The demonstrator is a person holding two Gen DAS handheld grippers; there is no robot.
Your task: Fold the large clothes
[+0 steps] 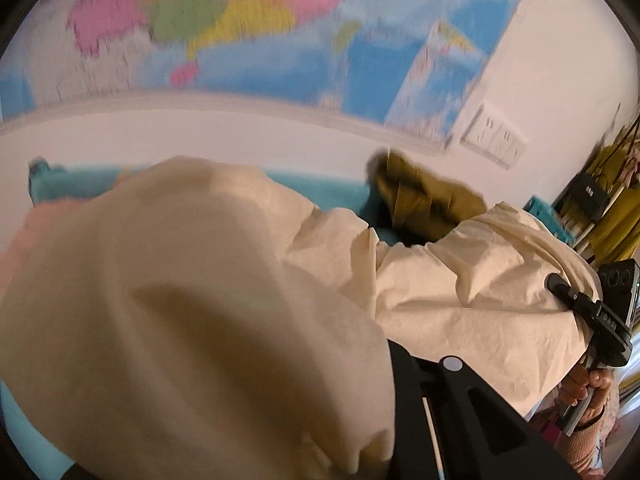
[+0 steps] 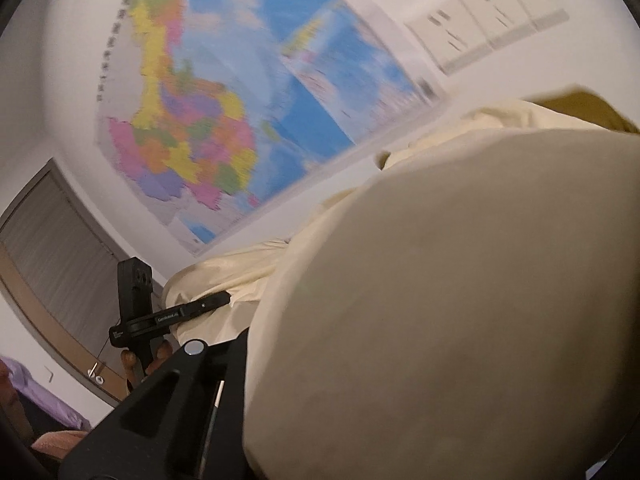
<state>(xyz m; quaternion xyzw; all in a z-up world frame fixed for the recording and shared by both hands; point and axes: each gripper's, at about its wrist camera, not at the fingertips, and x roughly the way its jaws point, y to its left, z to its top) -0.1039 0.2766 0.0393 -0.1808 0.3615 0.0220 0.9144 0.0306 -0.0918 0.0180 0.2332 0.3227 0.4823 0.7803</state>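
Note:
A large cream garment (image 1: pixel 200 280) fills the lower half of both views and hangs lifted off the teal surface (image 1: pixel 336 196). In the left wrist view it drapes over my own fingers and hides them. At the right of that view my right gripper (image 1: pixel 555 282) bites into the cloth's edge, with a person's hand (image 1: pixel 584 384) on its handle. In the right wrist view the same cream garment (image 2: pixel 440 300) covers the right gripper's fingers. There my left gripper (image 2: pixel 225 300) pinches the cloth's other end. Both are shut on the fabric, which sags between them.
An olive garment (image 1: pixel 424 200) lies crumpled on the teal surface behind the cream one. A pink cloth (image 1: pixel 24 240) shows at the left edge. A coloured map (image 1: pixel 240 40) and wall sockets (image 1: pixel 494 136) are on the white wall. A blue crate (image 1: pixel 548 216) and shelves stand at the right.

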